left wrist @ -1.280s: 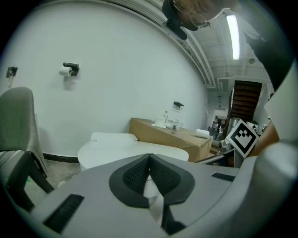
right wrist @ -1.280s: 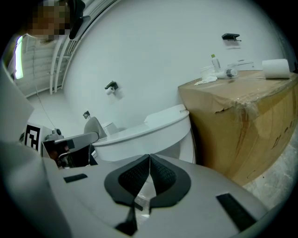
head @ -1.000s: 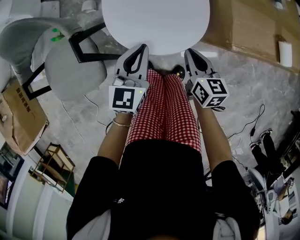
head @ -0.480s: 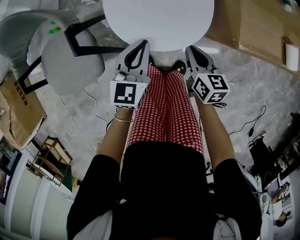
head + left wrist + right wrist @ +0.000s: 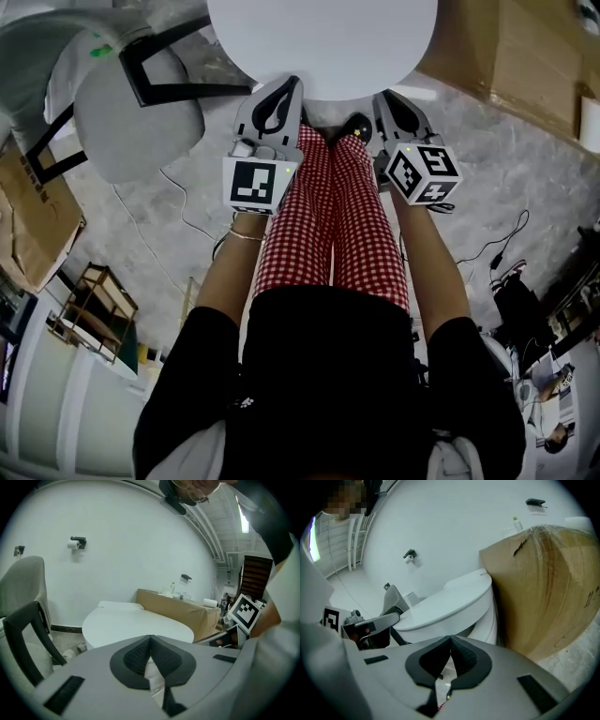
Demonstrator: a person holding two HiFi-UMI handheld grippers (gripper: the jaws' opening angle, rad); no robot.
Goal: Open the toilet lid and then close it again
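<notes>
Fig. Head view, w/ left and right gripper views. The toilet lid (image 5: pixel 322 42) is down, lying flat over the bowl (image 5: pixel 486 620) at far centre. We see the left gripper (image 5: pixel 290 84) and the right gripper (image 5: pixel 383 99) held side by side at the lid's near rim, one on either side of the person's red-checked trousers (image 5: pixel 328 216). From above, the left tips overlap the rim. Whether they touch it we cannot say, as the gripper views seem to show them just short of it. Each gripper has its jaws brought together, pads meeting at the tip, w/ nothing between them. Marker cubes (image 5: pixel 255 186) ride on the near ends. Left of the toilet: a grey chair (image 5: pixel 141 112). Right: a cardboard box (image 5: pixel 525 56), close beside the bowl. On the far wall: a paper-roll holder (image 5: pixel 75 543). Cables (image 5: pixel 497 248) lie on the floor at right.
</notes>
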